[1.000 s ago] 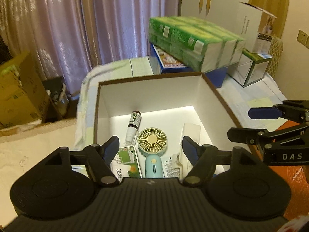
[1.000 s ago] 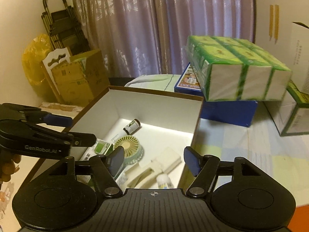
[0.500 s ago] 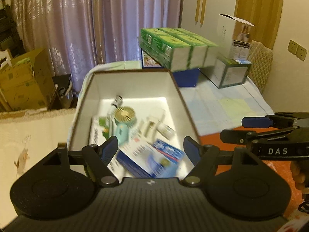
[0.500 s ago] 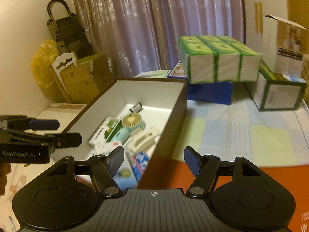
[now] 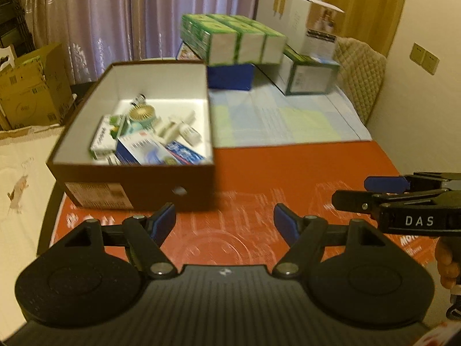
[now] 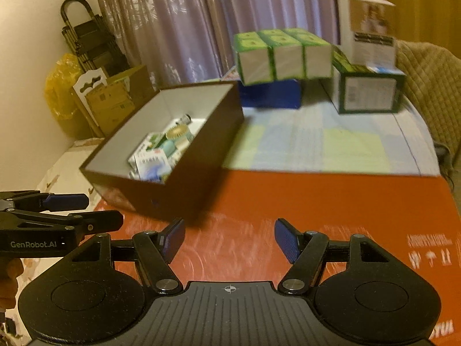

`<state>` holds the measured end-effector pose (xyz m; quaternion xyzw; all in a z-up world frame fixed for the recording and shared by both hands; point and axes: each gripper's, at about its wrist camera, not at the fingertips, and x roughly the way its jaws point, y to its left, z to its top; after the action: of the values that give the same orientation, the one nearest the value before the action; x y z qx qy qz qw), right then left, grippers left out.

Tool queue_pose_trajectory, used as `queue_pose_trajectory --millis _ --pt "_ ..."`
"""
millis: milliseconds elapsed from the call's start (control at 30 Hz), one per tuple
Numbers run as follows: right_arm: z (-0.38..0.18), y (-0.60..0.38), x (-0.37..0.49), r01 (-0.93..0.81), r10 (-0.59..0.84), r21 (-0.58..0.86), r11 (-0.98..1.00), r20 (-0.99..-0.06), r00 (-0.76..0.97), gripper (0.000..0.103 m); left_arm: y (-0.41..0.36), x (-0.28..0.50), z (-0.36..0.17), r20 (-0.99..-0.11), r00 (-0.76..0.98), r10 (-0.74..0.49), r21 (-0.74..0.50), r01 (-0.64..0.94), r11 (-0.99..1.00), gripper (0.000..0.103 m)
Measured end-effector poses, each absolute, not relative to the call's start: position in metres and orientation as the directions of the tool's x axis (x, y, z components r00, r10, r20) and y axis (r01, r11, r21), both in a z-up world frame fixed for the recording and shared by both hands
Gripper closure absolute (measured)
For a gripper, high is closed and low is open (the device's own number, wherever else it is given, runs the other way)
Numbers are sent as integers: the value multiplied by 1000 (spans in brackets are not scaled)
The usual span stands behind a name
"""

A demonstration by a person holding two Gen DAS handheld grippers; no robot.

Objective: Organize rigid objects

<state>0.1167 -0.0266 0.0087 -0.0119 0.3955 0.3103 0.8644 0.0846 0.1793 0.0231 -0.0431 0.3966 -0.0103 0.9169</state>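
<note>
Surface (image 5: 302, 173): we've got an orange mat up front, with a pale checked cloth behind it.
Box (image 5: 138, 184): brown outside, white inside, lid off. It sits on the left part of the mat, well ahead of both grippers, and it's kinda blurry in both views.
Stuff in box: a blue-and-white carton (image 5: 161, 151) at the near end, a green-and-white pack (image 5: 105, 135) by the left wall, a little round fan (image 5: 141, 114) behind those and a small dark-capped bottle (image 5: 138, 98) near the far wall. All of it is inside, nothing on the mat.
Cartons behind (image 5: 239, 39): green-and-white ones stacked on a blue box, past the far right corner of our box.
Left gripper (image 5: 224, 220): jaws wide apart, only bare mat between them.
Right gripper (image 6: 229, 239): jaws spread too, holding nothing, off to the right of the box.
</note>
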Motion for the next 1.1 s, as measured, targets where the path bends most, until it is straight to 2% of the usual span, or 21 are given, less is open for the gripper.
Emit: queue_pose_trajectory --millis 533,1100 --pt "-3 -115 41 -478 486 248 842 -734 474 37 108 16 7 -760 644 -89 -95 26 995 32" --pt "0 -147 10 -466 474 241 852 -733 488 37 82 -12 5 -751 653 -97 -102 30 994 32"
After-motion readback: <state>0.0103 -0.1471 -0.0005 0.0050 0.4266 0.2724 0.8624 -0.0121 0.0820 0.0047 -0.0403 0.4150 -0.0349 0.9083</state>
